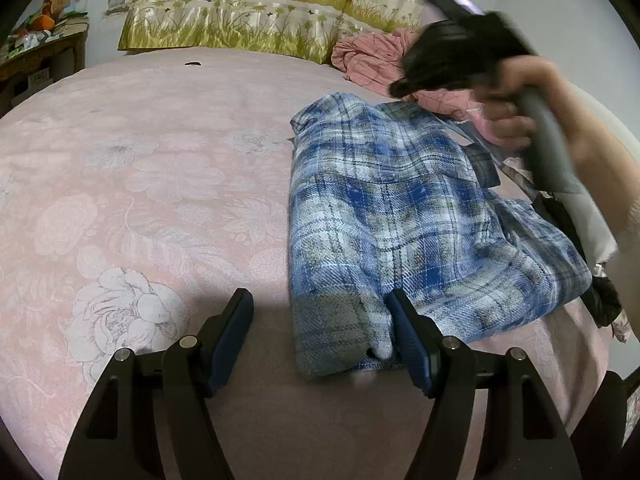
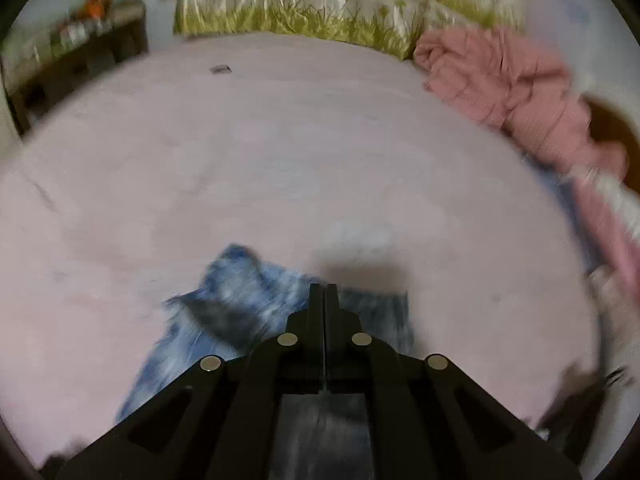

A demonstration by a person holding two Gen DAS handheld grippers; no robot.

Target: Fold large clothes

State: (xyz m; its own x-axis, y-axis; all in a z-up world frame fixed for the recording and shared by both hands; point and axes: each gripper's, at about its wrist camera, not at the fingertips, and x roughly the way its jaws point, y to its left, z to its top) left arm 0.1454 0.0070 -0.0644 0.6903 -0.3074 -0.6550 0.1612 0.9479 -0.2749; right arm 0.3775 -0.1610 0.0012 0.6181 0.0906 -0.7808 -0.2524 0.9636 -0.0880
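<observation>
Left hand-held gripper [image 1: 320,336] spread, shirt [image 1: 400,216] edge

Shirt [image 1: 404,216] lies on bed [image 1: 160,168], pillows [image 1: 248,20] behind.

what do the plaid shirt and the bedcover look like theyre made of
Plaid shirt: looks like brushed cotton flannel, matte, with a visible twill weave and soft folds. Bedcover: seemingly a woven jacquard, pink with a faint sheen, its pale floral pattern worked into the cloth. The exact fibre cannot be told for either.
</observation>
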